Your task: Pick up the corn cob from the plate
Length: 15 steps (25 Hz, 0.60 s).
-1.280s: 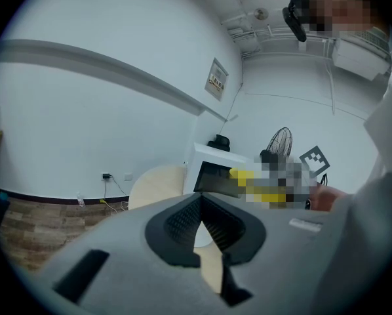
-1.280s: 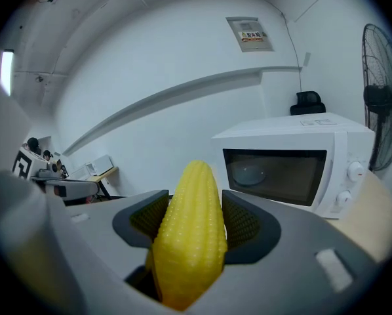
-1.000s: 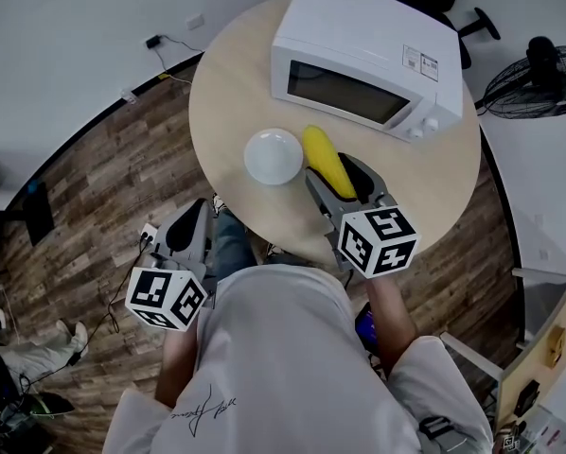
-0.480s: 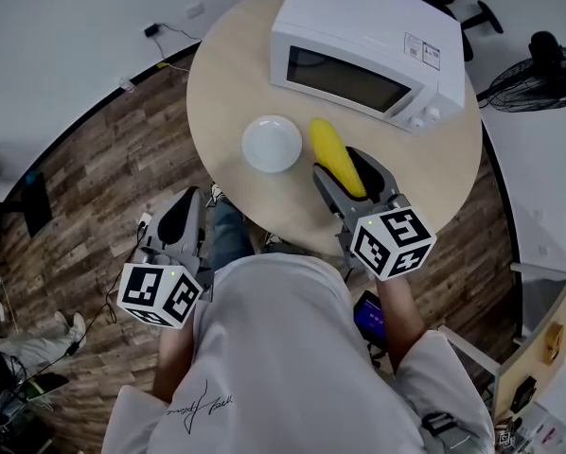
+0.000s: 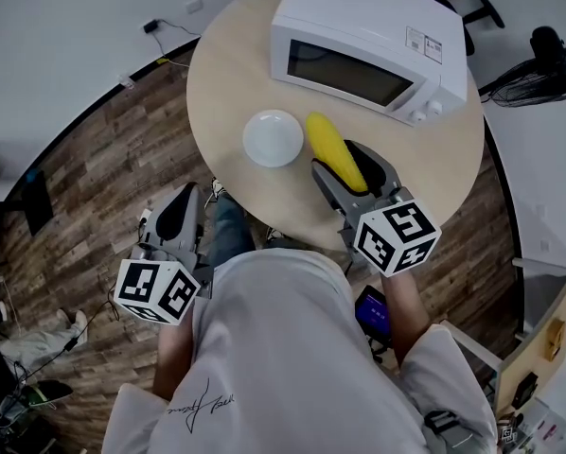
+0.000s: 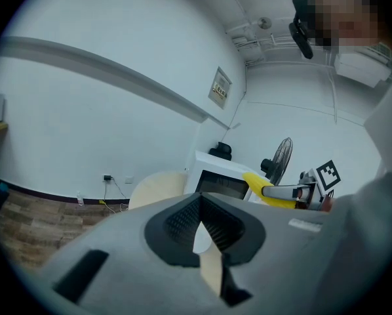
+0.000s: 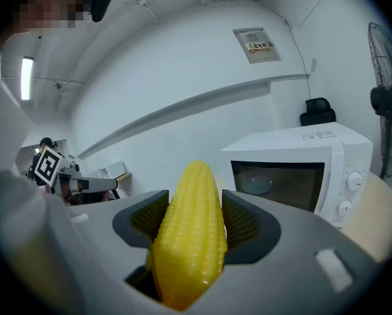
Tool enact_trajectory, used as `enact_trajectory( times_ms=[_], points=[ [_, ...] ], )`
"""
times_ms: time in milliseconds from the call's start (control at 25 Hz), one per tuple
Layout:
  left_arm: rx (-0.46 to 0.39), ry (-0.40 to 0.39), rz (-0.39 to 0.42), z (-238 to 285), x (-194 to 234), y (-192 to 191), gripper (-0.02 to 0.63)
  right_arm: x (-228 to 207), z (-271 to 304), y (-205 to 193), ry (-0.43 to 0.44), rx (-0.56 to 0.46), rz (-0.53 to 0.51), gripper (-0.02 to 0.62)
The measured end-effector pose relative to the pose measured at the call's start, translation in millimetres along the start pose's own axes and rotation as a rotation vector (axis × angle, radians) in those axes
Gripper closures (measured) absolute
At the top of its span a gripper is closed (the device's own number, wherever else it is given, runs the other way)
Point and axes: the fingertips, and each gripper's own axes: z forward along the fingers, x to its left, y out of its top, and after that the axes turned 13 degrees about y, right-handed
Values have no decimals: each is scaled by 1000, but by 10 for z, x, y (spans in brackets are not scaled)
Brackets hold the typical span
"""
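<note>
The right gripper (image 5: 345, 174) is clamping a yellow corn cob (image 5: 331, 148), with its two dark ribbed jaws pressing against the cob's sides. In the right gripper view, the cob (image 7: 191, 231) is filling the gap between the jaws of that gripper (image 7: 193, 223) and its tapered tip is pointing away from the camera. The gripper's marker cube (image 5: 397, 236) is facing up towards the head camera.

In the head view, the corn is sitting off the plate, just beside the right edge of a small round white plate (image 5: 273, 138), with the cob's tip reaching towards the front of a white microwave (image 5: 368, 38). In the left gripper view, the cob (image 6: 257, 183) is showing level with the microwave's door (image 6: 217, 186), raised above the tabletop.

The left gripper (image 5: 176, 219) is hanging low at the person's left side, off the round wooden table (image 5: 224, 83) and above the dark wood floor (image 5: 98, 183). Its jaws are meeting at their tips with nothing between them (image 6: 201, 223).

The microwave is standing at the far side of the table. A black standing fan (image 5: 540, 72) is standing on the floor to the right. The person's white shirt (image 5: 283, 357) is filling the lower middle of the head view.
</note>
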Motion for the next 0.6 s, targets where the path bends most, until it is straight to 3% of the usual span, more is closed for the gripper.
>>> enact_trajectory(
  times_ms=[600],
  points=[
    [24,3,-31,23,71,-99,615,13,56,-45,19,23,19,328]
  ],
)
